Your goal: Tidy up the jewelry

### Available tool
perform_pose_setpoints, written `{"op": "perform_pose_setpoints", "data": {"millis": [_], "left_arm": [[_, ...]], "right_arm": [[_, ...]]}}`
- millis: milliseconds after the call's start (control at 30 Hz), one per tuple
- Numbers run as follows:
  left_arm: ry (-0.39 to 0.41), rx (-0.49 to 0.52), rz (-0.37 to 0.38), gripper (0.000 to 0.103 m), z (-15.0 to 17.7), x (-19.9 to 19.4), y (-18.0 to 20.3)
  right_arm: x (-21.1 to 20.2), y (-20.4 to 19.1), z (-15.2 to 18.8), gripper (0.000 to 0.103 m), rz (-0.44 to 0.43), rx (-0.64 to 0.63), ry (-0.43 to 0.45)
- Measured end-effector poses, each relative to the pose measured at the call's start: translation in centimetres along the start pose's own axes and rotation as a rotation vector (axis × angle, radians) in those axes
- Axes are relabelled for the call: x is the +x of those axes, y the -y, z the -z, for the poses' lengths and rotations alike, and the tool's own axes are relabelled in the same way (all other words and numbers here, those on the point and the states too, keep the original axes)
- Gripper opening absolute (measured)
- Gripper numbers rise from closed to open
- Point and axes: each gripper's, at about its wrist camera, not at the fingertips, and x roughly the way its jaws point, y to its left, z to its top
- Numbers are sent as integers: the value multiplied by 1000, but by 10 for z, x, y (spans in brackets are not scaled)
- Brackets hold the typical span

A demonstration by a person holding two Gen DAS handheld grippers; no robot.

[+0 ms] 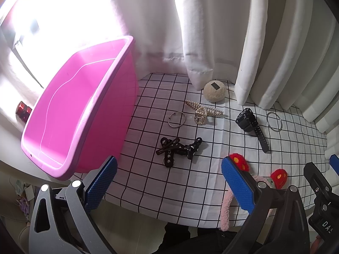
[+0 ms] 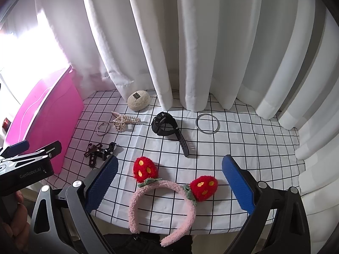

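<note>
An empty pink tub (image 1: pixel 70 114) stands at the left of a white grid-patterned cloth (image 1: pixel 190 182). On the cloth lie dark brown and black hair clips (image 1: pixel 178 151), a thin ring bangle (image 1: pixel 177 119), a pearl claw clip (image 1: pixel 203 112), a black watch (image 1: pixel 252 124), a silver bangle (image 1: pixel 274 121) and a cream fuzzy ball (image 1: pixel 214 91). A pink plush headband with red strawberries (image 2: pixel 169 192) lies at the front edge. My left gripper (image 1: pixel 169 182) hovers open in front of the hair clips. My right gripper (image 2: pixel 169 184) stands open around the headband's strawberries, not touching.
White curtains (image 2: pixel 190 53) hang along the back and right side of the cloth. A small red object (image 1: pixel 22 110) sits left of the tub. The left gripper's body (image 2: pixel 27 160) and a hand (image 2: pixel 14 222) show at the right wrist view's left edge.
</note>
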Motion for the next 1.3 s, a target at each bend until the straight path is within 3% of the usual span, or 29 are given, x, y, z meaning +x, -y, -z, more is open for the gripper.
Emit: {"op": "perform_pose_setpoints", "data": {"millis": [1033,1300], "left_arm": [[-1,-1,1,97,-1,-1,-3],[-54,-26,22,97,7,22,-8]], "right_arm": [[0,-1,0,94,-4,1,1],[13,10,8,94,-13,22,-35]]}}
